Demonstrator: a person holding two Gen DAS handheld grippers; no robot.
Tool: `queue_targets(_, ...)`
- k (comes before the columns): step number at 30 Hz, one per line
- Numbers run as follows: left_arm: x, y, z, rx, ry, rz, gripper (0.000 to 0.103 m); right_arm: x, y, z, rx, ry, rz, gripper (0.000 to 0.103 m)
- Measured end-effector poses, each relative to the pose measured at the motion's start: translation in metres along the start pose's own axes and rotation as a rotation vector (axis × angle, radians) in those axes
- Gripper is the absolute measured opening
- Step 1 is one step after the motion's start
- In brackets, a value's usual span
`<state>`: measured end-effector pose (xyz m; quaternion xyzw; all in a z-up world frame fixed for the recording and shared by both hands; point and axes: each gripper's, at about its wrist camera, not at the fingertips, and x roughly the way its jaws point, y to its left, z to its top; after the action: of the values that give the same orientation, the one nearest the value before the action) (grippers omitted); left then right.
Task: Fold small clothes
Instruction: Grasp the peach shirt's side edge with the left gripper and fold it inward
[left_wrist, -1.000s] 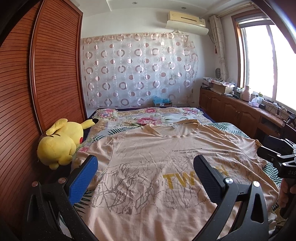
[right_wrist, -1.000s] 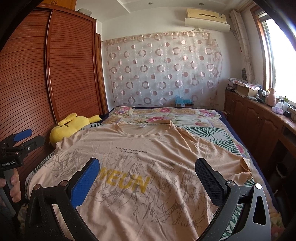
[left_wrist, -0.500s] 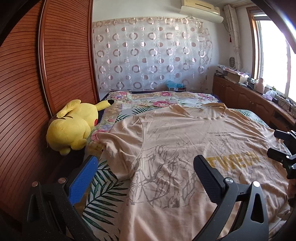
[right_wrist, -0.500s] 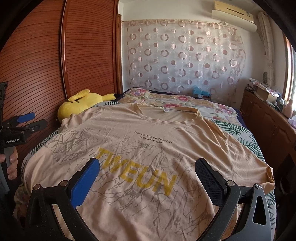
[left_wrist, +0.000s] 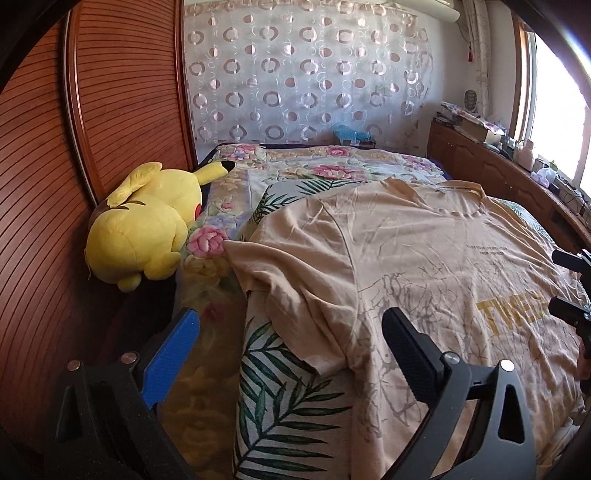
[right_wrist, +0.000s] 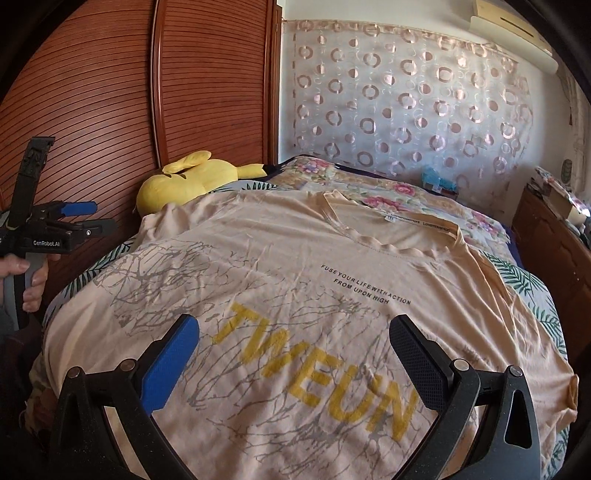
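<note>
A peach T-shirt (left_wrist: 424, 258) with a yellow print lies face up, spread over the bed. Its left sleeve (left_wrist: 295, 295) is rumpled near the bed's left edge. My left gripper (left_wrist: 290, 321) hovers over that sleeve; its jaws are closing, still wide apart, with the sleeve below and between them, untouched by the pads. The right gripper (right_wrist: 293, 326) stands open above the T-shirt (right_wrist: 295, 266), over the yellow lettering, holding nothing. The right wrist view shows the left gripper (right_wrist: 98, 216) in a hand at the far left. The left wrist view catches the right gripper (left_wrist: 559, 280) at the right edge.
A yellow plush toy (left_wrist: 144, 229) lies at the bed's left edge against the slatted wooden wardrobe (left_wrist: 55, 147). The leaf-and-flower bedspread (left_wrist: 288, 406) shows beside the shirt. A low wooden cabinet (left_wrist: 498, 173) with clutter runs under the window on the right.
The left gripper has swung left and sunk, from over the chest print to over the left sleeve. The right gripper has turned left and come closer to the lettering.
</note>
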<state>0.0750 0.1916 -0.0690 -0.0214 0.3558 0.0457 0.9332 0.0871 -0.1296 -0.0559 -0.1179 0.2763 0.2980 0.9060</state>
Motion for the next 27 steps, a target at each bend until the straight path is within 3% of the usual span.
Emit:
queue_targets(6,0.033,0.02,0.01,-0.04,0.077,-0.042,0.079,0.014,0.005,0.009,-0.018,0.006,0.026,0.102)
queue_targets(8,0.044,0.024,0.013,-0.04,0.107,-0.037,0.063,0.019,0.006,0.011,-0.016,0.021,0.039,0.102)
queue_targets(13,0.067,0.034,0.017,-0.086,0.154,-0.072,0.044,0.03,0.005,0.017,0.004,0.059,0.083,0.102)
queue_targets(16,0.077,0.037,0.021,-0.103,0.178,-0.13,0.03,0.033,0.009,0.02,-0.007,0.1,0.158,0.097)
queue_targets(21,0.08,0.032,0.029,-0.088,0.18,-0.123,0.026,0.029,0.018,0.014,-0.062,0.108,0.161,0.096)
queue_targets(25,0.08,0.02,0.033,-0.032,0.186,-0.117,0.008,0.027,0.02,0.012,-0.066,0.108,0.156,0.096)
queue_targets(27,0.081,0.012,0.034,0.001,0.198,-0.107,0.004,0.027,0.017,0.012,-0.056,0.105,0.154,0.096)
